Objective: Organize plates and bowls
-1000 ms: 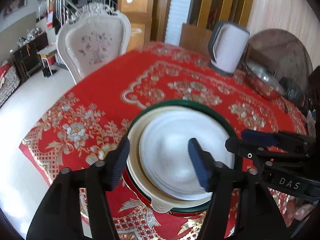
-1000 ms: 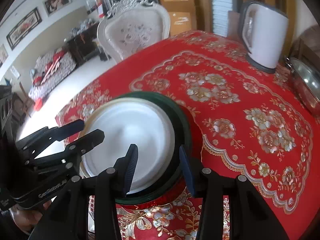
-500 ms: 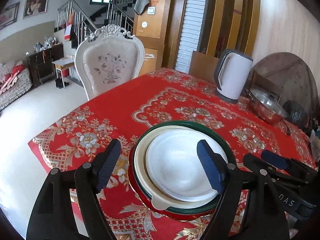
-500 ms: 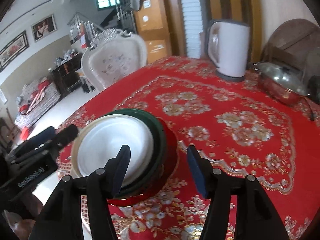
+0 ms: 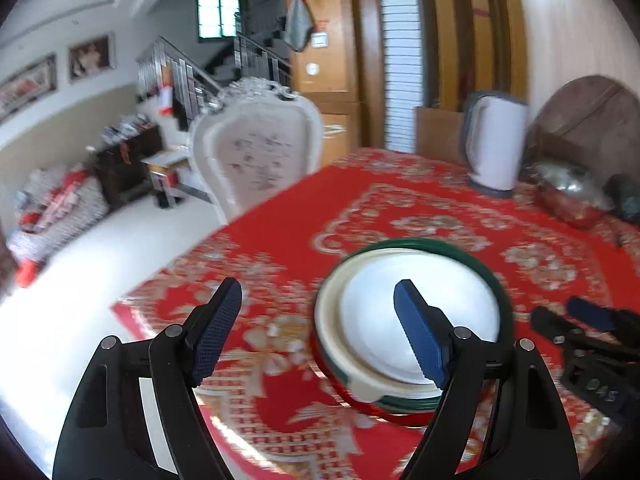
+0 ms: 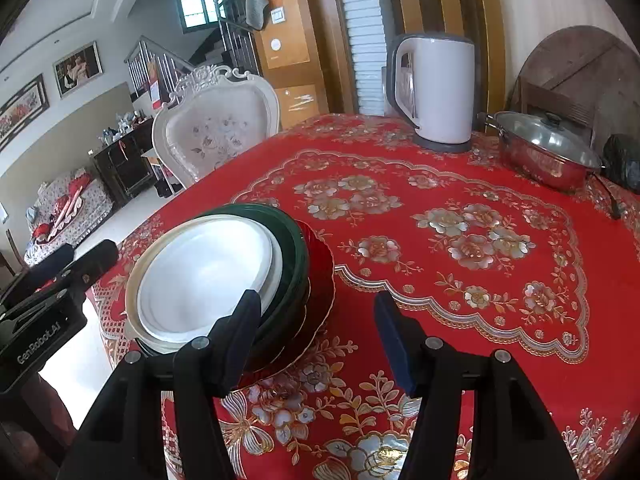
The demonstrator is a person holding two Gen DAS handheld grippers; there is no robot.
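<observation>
You are holding both grippers up above the table, and neither one is touching a dish. Your left gripper point(image 5: 318, 330) has its fingers spread wide with nothing between them. Your right gripper point(image 6: 316, 330) is spread wide too, and it is empty.

The stack of dishes point(image 6: 224, 276) is sitting flat on the red tablecloth point(image 6: 460, 240), near the table edge closest to you. In the right wrist view it is lying at about 9 o'clock from the middle of the picture. In the left wrist view it is at about 4 o'clock, partly behind the right-hand finger.

The stack is going from big to small. A red plate point(image 6: 320, 280) is lying at the bottom, a dark green plate point(image 6: 294, 248) is resting on it, then a cream dish point(image 5: 332, 344) with a small tab handle, and a white plate point(image 6: 204, 276) is sitting on top. I think they are nested this way so the pile stays steady and takes up little room.

All the dishes are facing up. They are round, so they have no long side. Only the cream tab is sticking out, pointing toward you in the left wrist view.

The white kettle point(image 6: 436, 92) and the steel pot with a glass lid point(image 6: 544, 152) are standing well apart, at the far side. To me, the stacking is looking done.
</observation>
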